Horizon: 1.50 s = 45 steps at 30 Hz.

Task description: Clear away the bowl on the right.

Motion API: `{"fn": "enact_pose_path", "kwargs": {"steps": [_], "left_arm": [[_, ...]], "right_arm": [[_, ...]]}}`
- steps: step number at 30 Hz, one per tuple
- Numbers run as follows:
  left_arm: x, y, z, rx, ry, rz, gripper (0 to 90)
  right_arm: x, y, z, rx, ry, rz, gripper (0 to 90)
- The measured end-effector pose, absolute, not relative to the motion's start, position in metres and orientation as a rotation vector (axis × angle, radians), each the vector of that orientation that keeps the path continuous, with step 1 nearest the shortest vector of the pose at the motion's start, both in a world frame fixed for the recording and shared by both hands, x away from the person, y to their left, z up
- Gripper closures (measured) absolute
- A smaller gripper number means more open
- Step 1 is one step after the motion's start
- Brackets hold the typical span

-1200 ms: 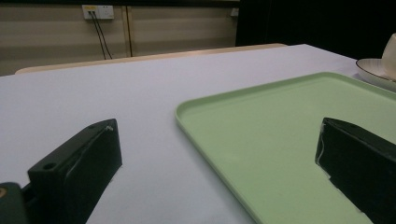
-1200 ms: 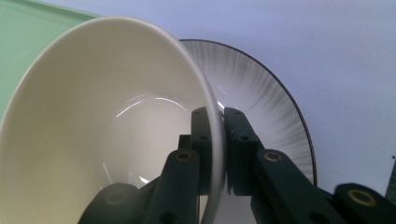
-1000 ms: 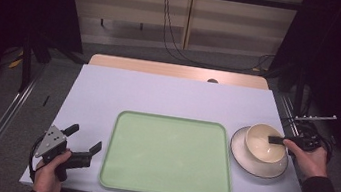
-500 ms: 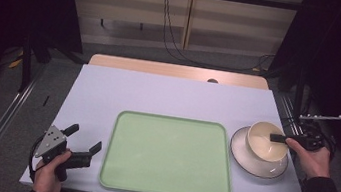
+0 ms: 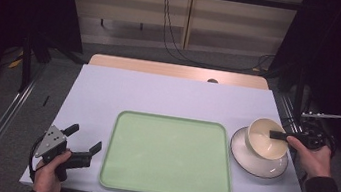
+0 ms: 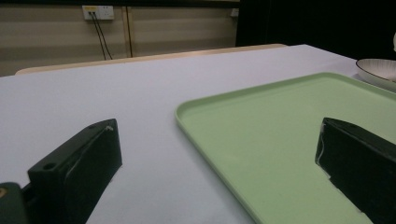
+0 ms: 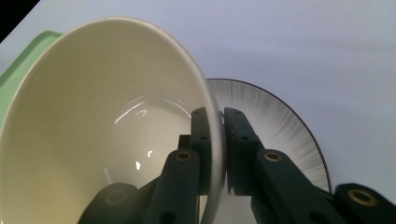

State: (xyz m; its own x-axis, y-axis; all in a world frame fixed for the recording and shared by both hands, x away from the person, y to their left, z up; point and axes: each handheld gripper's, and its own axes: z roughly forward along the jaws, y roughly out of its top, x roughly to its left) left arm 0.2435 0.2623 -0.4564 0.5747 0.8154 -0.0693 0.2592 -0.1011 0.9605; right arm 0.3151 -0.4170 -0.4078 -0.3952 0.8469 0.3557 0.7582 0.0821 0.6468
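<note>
The right gripper [image 5: 279, 135] pinches the rim of the cream bowl [image 5: 266, 138], tipped over the plate [image 5: 256, 161] at 3 o'clock from the green tray [image 5: 168, 155]. The right gripper view shows one finger inside the bowl, one outside. The left gripper [image 5: 84, 140] has its fingers wide apart, holding nothing, at the table's [image 5: 168, 96] 8 o'clock corner.

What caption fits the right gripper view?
Right gripper clamps the rim of a tilted cream bowl above a white plate.

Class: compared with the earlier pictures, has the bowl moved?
Yes. The bowl, clamped in the right tool, has tipped and lifted off the plate, shifting slightly toward the tray.
</note>
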Motion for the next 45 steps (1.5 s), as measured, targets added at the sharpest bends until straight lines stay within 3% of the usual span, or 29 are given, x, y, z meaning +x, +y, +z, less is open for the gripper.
{"fn": "enact_pose_path", "kwargs": {"steps": [45], "left_arm": [[0.244,0.262,-0.457,1.65,0.917,0.607,0.4]], "right_arm": [[0.333,-0.367,-0.38,1.541,2.282,1.293,83.4]]}}
